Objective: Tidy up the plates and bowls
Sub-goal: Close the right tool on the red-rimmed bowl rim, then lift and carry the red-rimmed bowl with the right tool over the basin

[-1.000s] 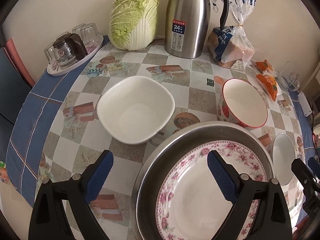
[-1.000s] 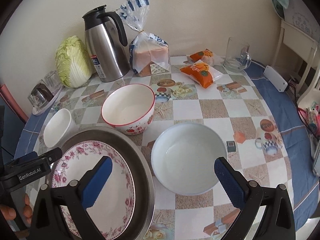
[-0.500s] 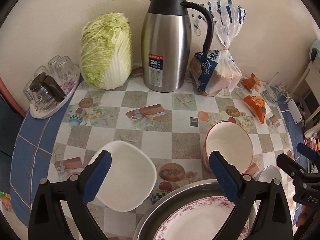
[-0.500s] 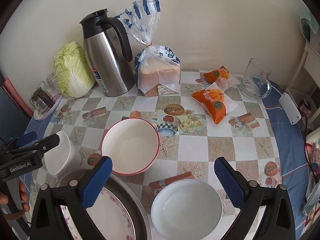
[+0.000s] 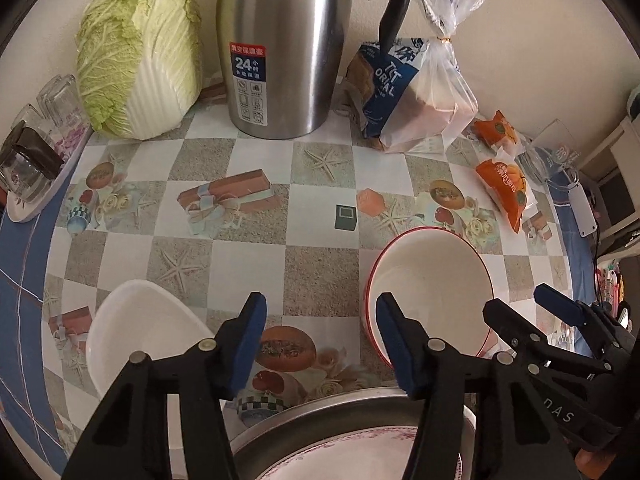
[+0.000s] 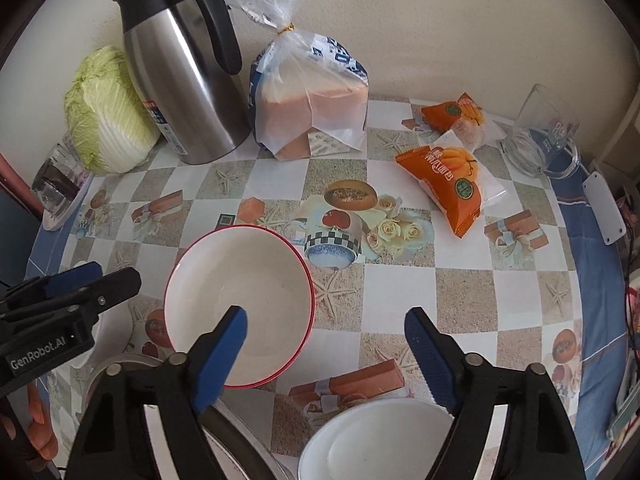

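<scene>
On the checked tablecloth (image 5: 320,276), a white square bowl (image 5: 136,332) sits at the left. The left gripper (image 5: 318,340) hovers spread and empty between it and the red-rimmed bowl (image 6: 240,304). The right gripper (image 6: 326,350), also spread and empty, has its left finger over that bowl. A floral plate (image 5: 344,456) lies in a steel basin (image 5: 320,412); a white round bowl (image 6: 376,440) sits rightmost.

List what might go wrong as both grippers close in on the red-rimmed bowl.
1. The left gripper and right gripper, both open, converge on the red-rimmed bowl and may collide.
2. A one-sided rim pinch could tip it onto the steel tray.
3. A push may slide it toward the thermos.
</scene>
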{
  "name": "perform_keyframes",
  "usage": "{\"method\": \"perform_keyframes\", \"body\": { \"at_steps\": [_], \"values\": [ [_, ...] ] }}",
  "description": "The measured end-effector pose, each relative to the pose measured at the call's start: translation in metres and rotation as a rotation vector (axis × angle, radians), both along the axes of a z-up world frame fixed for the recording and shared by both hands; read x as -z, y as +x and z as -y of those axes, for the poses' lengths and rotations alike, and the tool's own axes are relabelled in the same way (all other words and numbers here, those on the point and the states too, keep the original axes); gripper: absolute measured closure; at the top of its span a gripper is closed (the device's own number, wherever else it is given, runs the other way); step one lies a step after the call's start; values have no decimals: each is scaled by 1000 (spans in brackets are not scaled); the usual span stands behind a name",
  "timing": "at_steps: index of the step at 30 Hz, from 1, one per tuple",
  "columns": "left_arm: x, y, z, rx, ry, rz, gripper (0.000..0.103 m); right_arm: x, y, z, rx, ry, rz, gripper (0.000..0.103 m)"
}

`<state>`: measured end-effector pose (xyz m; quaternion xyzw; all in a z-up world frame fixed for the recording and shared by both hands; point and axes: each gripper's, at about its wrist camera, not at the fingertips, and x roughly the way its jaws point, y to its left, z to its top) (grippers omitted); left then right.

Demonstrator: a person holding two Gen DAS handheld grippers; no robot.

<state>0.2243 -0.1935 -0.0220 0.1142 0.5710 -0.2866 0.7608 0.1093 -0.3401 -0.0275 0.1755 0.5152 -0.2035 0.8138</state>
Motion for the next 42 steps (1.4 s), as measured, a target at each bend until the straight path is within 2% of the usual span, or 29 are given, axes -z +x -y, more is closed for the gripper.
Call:
{"method": "perform_keyframes", "body": {
  "at_steps": [1, 3, 5, 7, 9, 10, 14, 21, 25, 28, 31, 33, 36, 42],
  "values": [
    [3, -1, 2, 2, -4, -7, 46, 4, 1, 2, 4, 14, -2, 26],
    [11, -2, 6, 5, -11, -28, 49, 10, 4, 4, 4, 29, -8, 37],
    [18, -3, 10, 11, -9, -50, 57, 16, 5, 5, 3, 48, -14, 44],
    [25, -5, 14, 19, 1, -57, 71, 22, 7, 6, -1, 73, -17, 55],
    [30, -8, 19, 31, 11, -59, 76, 27, 8, 6, -5, 80, -24, 69],
    [33, -8, 21, 36, 15, -61, 79, 29, 9, 5, -8, 79, -28, 73],
    [45, -9, 28, 50, 37, -84, 80, 38, 15, 4, -26, 93, -33, 87],
    [62, -10, 34, 54, 49, -117, 80, 50, 25, 3, -39, 116, -51, 89],
    [71, -8, 34, 25, 37, -174, 80, 56, 28, 3, -38, 134, -55, 89],
    [74, -10, 33, 32, 39, -171, 82, 60, 29, 3, -40, 149, -58, 89],
    [75, -12, 39, 46, 25, -175, 89, 63, 30, 2, -44, 154, -62, 89],
    [74, -13, 41, 58, 31, -164, 89, 65, 30, 2, -41, 159, -60, 89],
    [76, -12, 40, 42, 0, -180, 90, 65, 29, 3, -36, 163, -60, 89],
    [73, -23, 56, 83, 8, -134, 90, 60, 21, 13, -7, 157, -47, 90]
  ]
}}
